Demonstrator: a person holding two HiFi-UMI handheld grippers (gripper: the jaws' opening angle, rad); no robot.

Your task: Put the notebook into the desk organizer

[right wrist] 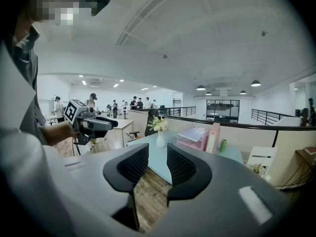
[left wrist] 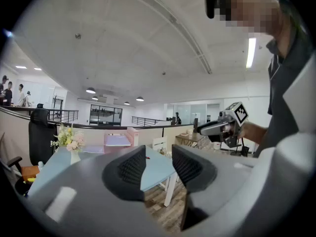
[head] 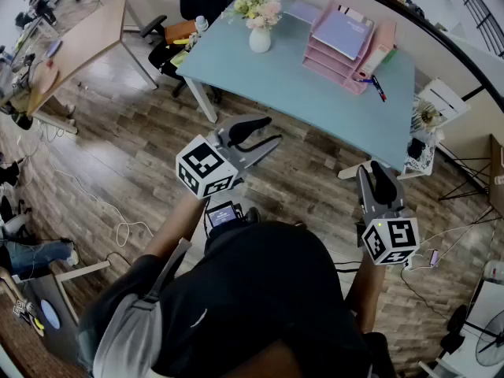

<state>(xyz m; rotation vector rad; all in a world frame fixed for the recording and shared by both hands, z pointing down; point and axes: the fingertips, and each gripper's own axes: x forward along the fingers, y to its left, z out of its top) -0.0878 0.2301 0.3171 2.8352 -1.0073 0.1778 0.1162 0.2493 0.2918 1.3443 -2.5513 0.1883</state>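
Approach step, nothing grasped yet. Left claw (head: 272, 130) open, empty, short of the surface (head: 299, 77). Lavender notebook (head: 303, 10) apparently flat at far edge, just left of pink desk organizer (head: 331, 53). Right claw (head: 376, 176) open, empty. Next: step closer and reach for the notebook.

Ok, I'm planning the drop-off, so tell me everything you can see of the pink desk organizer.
The desk organizer is pink and plastic-looking: stacked open-front trays with an upright slot on one side. It stands at the far end of the light blue table. A lilac pad lies on its top tray; pens lie beside it.
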